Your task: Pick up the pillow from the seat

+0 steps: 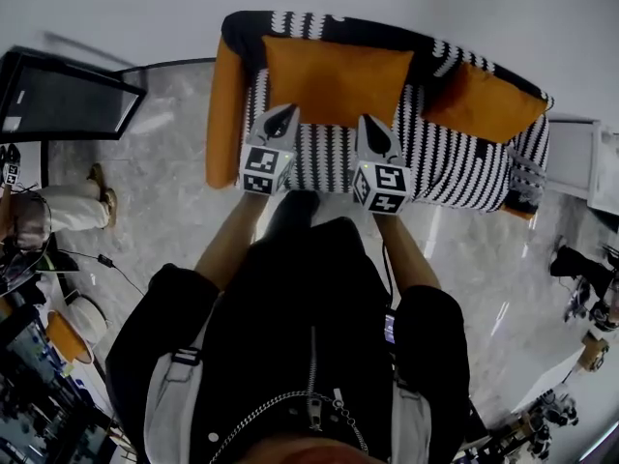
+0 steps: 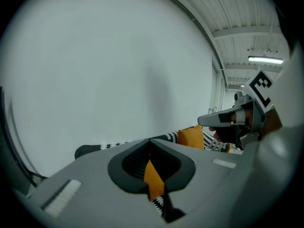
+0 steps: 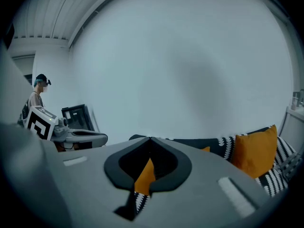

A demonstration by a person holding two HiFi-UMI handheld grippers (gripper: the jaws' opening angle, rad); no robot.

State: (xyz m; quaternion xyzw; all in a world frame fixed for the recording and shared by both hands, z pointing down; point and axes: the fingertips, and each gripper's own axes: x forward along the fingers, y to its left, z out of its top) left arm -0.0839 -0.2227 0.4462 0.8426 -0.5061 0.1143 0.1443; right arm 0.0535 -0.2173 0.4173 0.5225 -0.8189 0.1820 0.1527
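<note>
A large orange pillow (image 1: pixel 334 80) leans against the back of a black-and-white striped sofa (image 1: pixel 455 167). A second orange pillow (image 1: pixel 484 102) lies at the sofa's right end. My left gripper (image 1: pixel 282 116) and right gripper (image 1: pixel 371 126) hover side by side over the seat's front, just short of the large pillow. Both are shut and hold nothing. In the left gripper view the shut left gripper (image 2: pixel 149 140) shows a sliver of orange pillow (image 2: pixel 153 177) behind it. The right gripper view shows the shut right gripper (image 3: pixel 150 139), with the second pillow (image 3: pixel 256 148) at the right.
The sofa has an orange armrest (image 1: pixel 224 114) on its left side. A black framed panel (image 1: pixel 68 95) stands on the floor at the left, with a person (image 1: pixel 58 211) near it. A white cabinet (image 1: pixel 580 158) sits right of the sofa. A plain wall rises behind.
</note>
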